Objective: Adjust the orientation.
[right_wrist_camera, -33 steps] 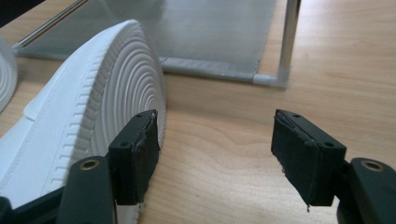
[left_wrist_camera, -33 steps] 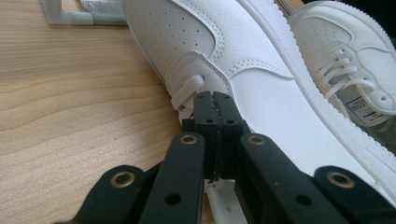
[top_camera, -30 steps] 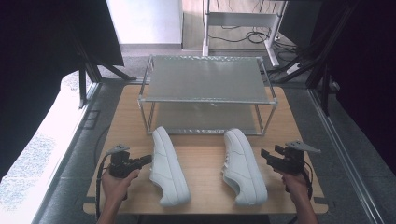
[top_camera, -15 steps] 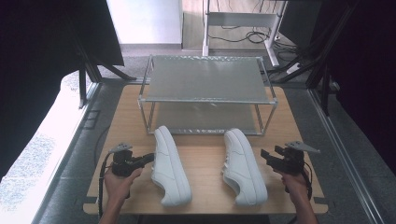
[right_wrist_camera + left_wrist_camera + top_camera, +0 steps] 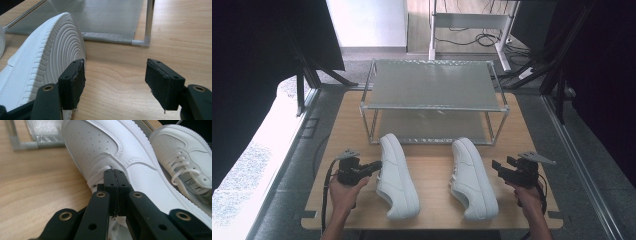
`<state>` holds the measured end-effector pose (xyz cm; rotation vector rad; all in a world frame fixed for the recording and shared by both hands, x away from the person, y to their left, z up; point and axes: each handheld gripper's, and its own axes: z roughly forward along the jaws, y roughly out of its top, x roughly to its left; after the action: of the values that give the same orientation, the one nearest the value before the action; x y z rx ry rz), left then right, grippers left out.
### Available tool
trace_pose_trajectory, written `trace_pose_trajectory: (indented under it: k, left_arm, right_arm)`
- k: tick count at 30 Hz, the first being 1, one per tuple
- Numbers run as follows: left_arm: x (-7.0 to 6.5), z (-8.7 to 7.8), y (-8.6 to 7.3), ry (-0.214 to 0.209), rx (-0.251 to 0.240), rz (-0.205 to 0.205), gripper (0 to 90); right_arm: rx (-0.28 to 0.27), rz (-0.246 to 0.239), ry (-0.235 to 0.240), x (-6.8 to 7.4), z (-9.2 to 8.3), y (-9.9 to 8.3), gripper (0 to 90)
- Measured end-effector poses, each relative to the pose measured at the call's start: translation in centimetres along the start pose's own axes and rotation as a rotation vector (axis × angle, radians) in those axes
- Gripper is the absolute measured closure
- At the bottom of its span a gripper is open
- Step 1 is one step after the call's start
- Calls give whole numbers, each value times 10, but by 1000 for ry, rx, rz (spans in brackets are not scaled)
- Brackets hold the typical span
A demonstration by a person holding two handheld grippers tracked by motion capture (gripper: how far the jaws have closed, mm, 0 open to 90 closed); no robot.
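Sneakers, two white ones, lie on the wooden table (image 5: 432,175) in front of a low metal rack (image 5: 432,100), their toes pointing toward it. In the high view the left sneaker (image 5: 397,175) lies just beside the left tongs (image 5: 377,165), and the right sneaker (image 5: 473,179) lies near the right tongs (image 5: 497,165), tipped onto its side so that its ribbed sole faces that way. The left tongs are closed, jaws pressed flat together with nothing between them; in the left gripper view their tips (image 5: 115,176) sit right at the side seam of the left sneaker's upper (image 5: 100,147), whether touching it cannot be told. The right tongs (image 5: 115,77) stand open and empty, bare table showing between the jaws and the sole of the right sneaker (image 5: 50,52) just beside one jaw.
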<state>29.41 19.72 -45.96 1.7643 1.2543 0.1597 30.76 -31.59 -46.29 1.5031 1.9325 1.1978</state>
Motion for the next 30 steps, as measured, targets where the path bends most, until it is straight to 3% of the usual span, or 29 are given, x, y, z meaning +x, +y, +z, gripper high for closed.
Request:
trace_pose_trajectory:
  k: [3, 4, 5, 8, 9, 11, 12, 14, 17, 21, 25, 27, 30]
  left_arm:
    - [-6, 13, 8, -5, 31, 23, 900]
    - [-12, 25, 12, -35, 31, 29, 900]
    - [-12, 25, 12, -35, 31, 29, 900]
    - [-41, 50, 34, -29, 57, 126, 900]
    - [-41, 50, 34, -29, 57, 126, 900]
    - [-55, 72, 46, -48, 107, 162, 900]
    - [-64, 90, 52, -46, 159, 175, 900]
    - [-73, 105, 55, -28, 198, 207, 900]
    - [-73, 104, 58, -36, 190, 193, 900]
    - [-69, 91, 60, -40, 156, 167, 900]
    - [-78, 64, 61, -98, 72, 163, 900]
    - [-81, 60, 61, -107, 66, 168, 900]
    - [-94, 45, 58, -153, 41, 192, 900]
  right_arm:
    - [2, 11, -8, -3, -2, -2, 329]
    - [0, 21, -13, -4, -2, -3, 330]
    - [0, 21, -13, -4, -2, -3, 330]
    - [4, 30, -21, -6, -2, -4, 332]
    - [4, 30, -21, -6, -2, -4, 332]
    - [4, 30, -20, -6, -1, -5, 331]
    - [6, 25, -17, -6, -3, -5, 331]
    - [4, 25, -18, -7, -4, -5, 331]
    - [-1, 34, -23, -11, -6, -6, 331]
    - [-11, 60, -34, -16, -7, -6, 332]
    - [-17, 60, -39, -14, -9, -5, 333]
    - [-20, 61, -39, -13, -8, -5, 333]
    - [-13, 57, -40, -11, -7, -6, 333]
